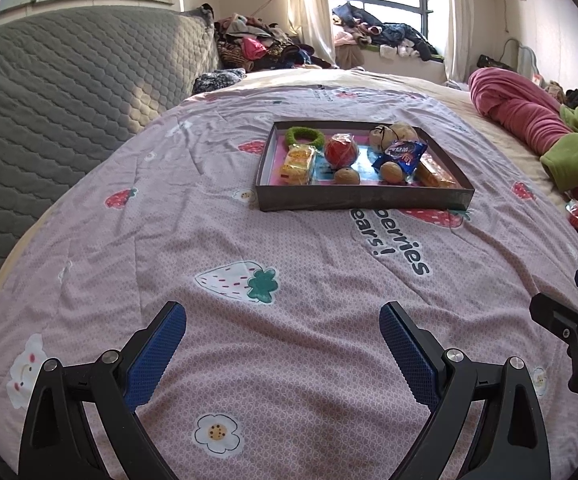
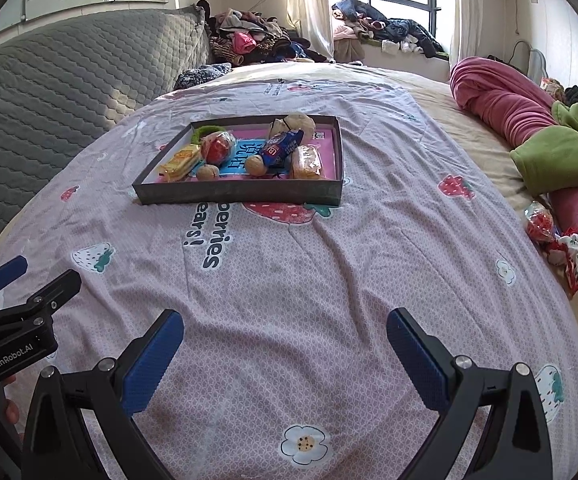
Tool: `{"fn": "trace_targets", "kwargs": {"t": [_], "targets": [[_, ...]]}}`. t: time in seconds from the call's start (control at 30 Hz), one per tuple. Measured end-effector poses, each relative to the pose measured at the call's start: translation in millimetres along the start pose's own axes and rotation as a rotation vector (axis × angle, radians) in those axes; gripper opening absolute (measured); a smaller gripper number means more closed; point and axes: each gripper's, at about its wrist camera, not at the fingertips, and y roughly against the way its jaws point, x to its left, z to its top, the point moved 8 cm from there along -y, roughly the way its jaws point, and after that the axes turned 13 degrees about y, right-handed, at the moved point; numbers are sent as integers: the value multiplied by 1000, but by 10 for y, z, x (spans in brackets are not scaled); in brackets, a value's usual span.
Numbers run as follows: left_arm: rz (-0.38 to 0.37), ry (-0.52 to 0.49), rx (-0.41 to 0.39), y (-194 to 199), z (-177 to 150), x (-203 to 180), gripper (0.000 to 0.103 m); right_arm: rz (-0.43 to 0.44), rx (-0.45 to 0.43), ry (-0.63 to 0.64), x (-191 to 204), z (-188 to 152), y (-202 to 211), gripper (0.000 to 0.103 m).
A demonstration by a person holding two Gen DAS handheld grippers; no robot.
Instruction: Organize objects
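Observation:
A dark shallow tray (image 1: 363,198) (image 2: 241,195) sits on the pink strawberry-print bedspread (image 1: 289,360). It holds a green ring (image 1: 304,136), a red wrapped ball (image 1: 341,151), a yellow snack pack (image 1: 298,164), two walnuts (image 1: 347,176), a blue packet (image 1: 403,155), a small plush bear (image 1: 393,133) and an orange snack pack (image 1: 435,174). My left gripper (image 1: 283,312) is open and empty, well short of the tray. My right gripper (image 2: 285,320) is open and empty, also well short of it.
A grey quilted headboard (image 1: 69,80) runs along the left. Rolled pink and green blankets (image 2: 529,128) lie at the right. A red wrapped item and patterned cloth (image 2: 557,236) lie at the bedspread's right edge. Clothes are piled at the far end by the window.

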Motion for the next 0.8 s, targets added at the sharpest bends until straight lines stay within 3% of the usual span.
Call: {"fn": "trace_targets", "kwargs": {"t": [0.8], "targets": [[-13,12,34,-258,-196,55,98,-3,22,-5,21,-140,-155,102]]}}
